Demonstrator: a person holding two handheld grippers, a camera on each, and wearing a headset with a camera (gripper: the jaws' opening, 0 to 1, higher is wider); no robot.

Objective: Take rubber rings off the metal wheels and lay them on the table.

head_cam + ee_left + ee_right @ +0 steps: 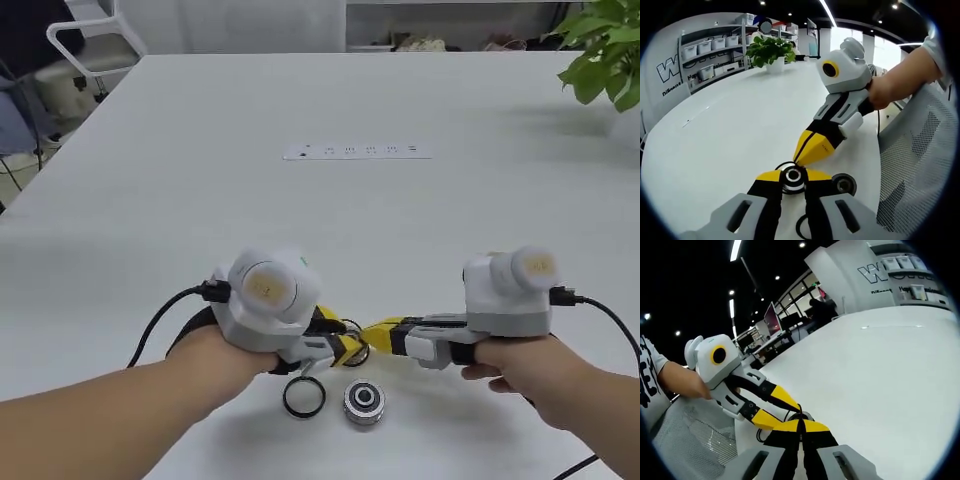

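- Fingers of left gripper [793, 174]: narrow gap, clamped on a wheel [793, 182], lower centre of the left gripper view.
- Fingers of right gripper [800, 424]: pressed together, tips pinching the ring [782, 166] at that wheel's upper edge.
- Head view, lower centre: both tips meet just above the table [320, 210].
- Loose ring [286, 398] flat on the table below them.
- Bare wheel [364, 400] just right of it, not touching.

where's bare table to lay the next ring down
Free: the wide table stretch between the socket strip and the left gripper and right gripper. Crowded: just in front of you, where a loose ring and wheel lie.
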